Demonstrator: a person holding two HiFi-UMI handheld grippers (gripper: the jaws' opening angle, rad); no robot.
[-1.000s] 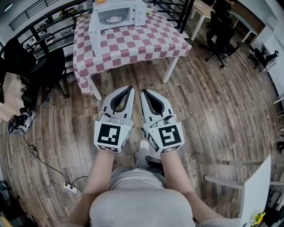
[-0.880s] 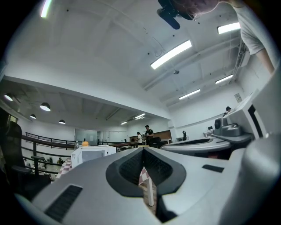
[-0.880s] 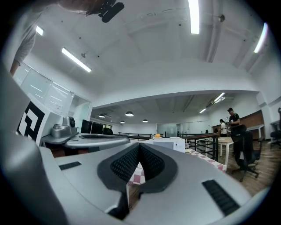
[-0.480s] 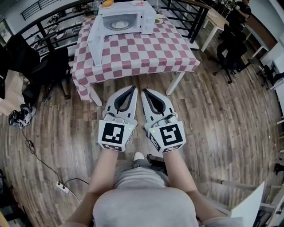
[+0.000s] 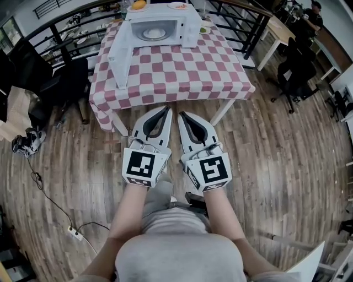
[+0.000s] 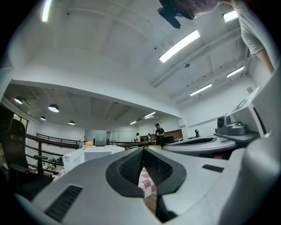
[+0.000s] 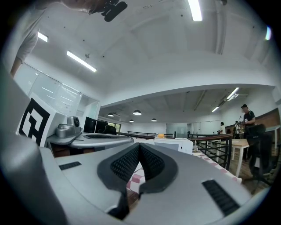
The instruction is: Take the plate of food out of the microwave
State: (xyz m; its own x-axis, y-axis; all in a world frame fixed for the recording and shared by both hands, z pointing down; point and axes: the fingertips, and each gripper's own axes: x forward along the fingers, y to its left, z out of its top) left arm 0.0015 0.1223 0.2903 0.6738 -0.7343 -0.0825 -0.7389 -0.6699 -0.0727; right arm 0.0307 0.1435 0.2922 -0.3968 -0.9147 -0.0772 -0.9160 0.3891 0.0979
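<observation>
While you hold both tools level and side by side above the floor, your left gripper has its jaws pressed together with nothing between them. Your right gripper is the same: pads meeting, empty. The two tips point at the near edge of the table.

The plate of food lies well apart from both tools, straight ahead inside the microwave at the table's far end. The microwave door stands swung out on the left, reaching toward you, so the cavity faces you. An orange and a small dish sit on top of the microwave.

Between your tips and the microwave runs a bare stretch of red-and-white checked cloth, which hangs over the near edge and the corners. To the table's left a black chair stands close beside it. A black railing runs behind and along the right.

The wooden floor lies open on your right, and on your left a cable leads to a power strip. Office chairs and a white desk stand farther off at the upper right.
</observation>
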